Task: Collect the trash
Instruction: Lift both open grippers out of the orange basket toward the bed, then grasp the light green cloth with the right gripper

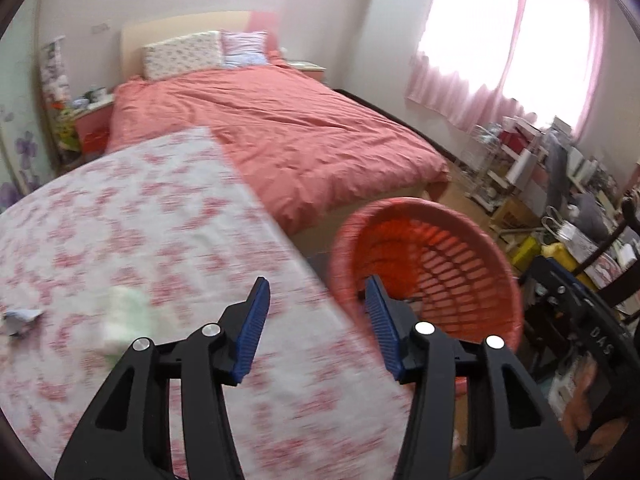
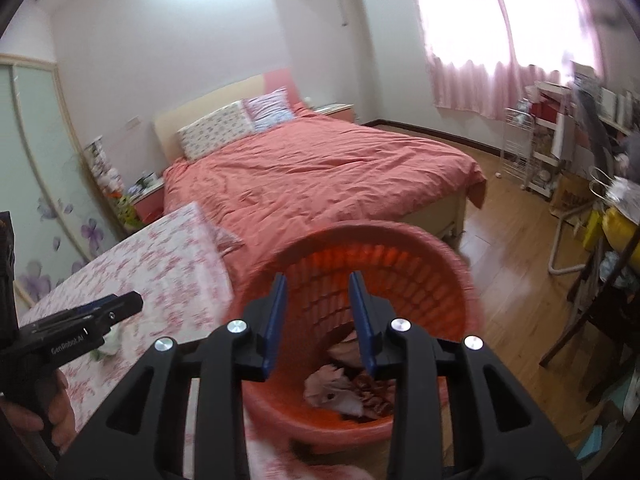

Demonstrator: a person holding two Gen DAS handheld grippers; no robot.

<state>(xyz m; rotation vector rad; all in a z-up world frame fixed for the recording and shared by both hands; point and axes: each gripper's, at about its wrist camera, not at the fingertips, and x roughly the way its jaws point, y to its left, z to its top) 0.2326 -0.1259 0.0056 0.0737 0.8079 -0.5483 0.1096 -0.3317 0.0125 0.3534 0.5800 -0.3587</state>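
My left gripper (image 1: 318, 280) is open and empty above the edge of a table with a pink floral cloth (image 1: 160, 220). On the cloth to its left lie a crumpled white-green tissue (image 1: 124, 320) and a small crumpled blue-white paper (image 1: 20, 318). A red slatted plastic basket (image 1: 432, 264) stands just right of the table. My right gripper (image 2: 318, 276) hangs over the basket (image 2: 400, 264) with its jaws apart and nothing between the pads. Crumpled paper and brown scraps (image 2: 340, 392) lie in the basket's bottom. The left gripper (image 2: 132, 302) shows side-on over the table, held by a hand (image 2: 60, 412).
A bed with a coral cover (image 1: 280, 128) fills the room behind the table. Wooden floor (image 2: 520, 280) runs right of the basket. Cluttered shelves and racks (image 2: 540, 152) stand under the pink-curtained window, and a dark chair (image 2: 592, 300) stands at right.
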